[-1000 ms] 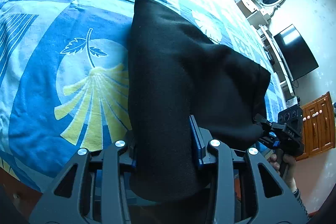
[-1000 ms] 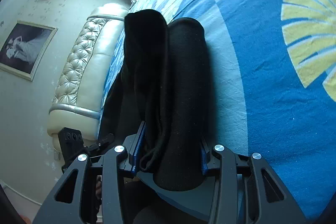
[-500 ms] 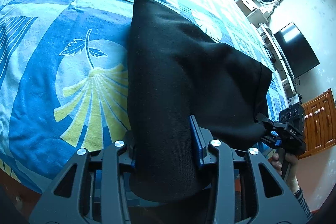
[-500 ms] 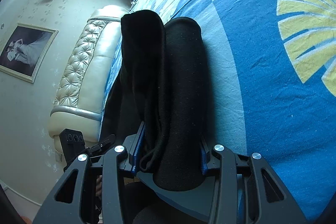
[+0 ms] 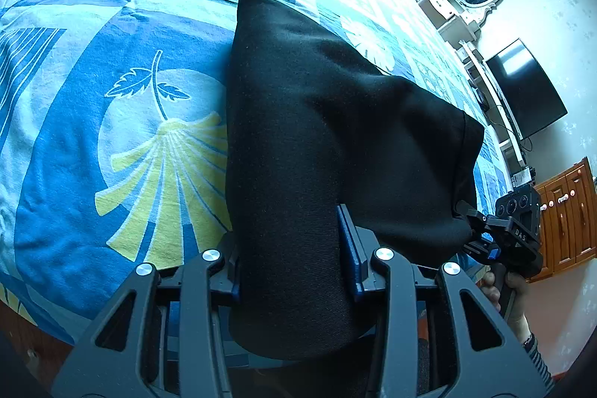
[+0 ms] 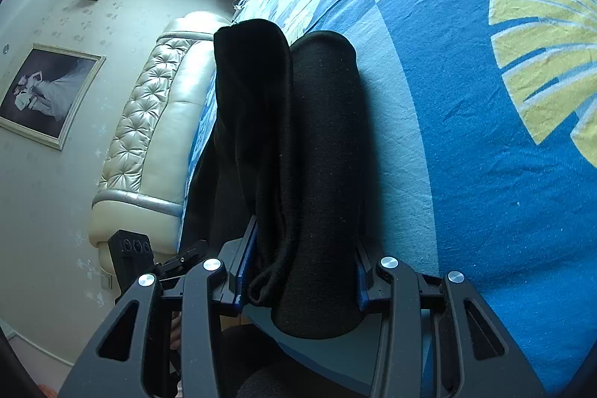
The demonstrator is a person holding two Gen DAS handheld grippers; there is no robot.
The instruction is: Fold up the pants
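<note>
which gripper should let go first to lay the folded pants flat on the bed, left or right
Probably the left. The left gripper grips the black pants where the cloth already lies low over the bedspread. The right gripper pinches a thicker bunch of several layers, likelier to spring open.

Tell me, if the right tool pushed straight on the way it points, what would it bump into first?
The right tool is already clamped on the bunched black pants, so that cloth leads. Beyond it, probably the blue bedspread, since the tool tilts downward; depth is hard to judge.
</note>
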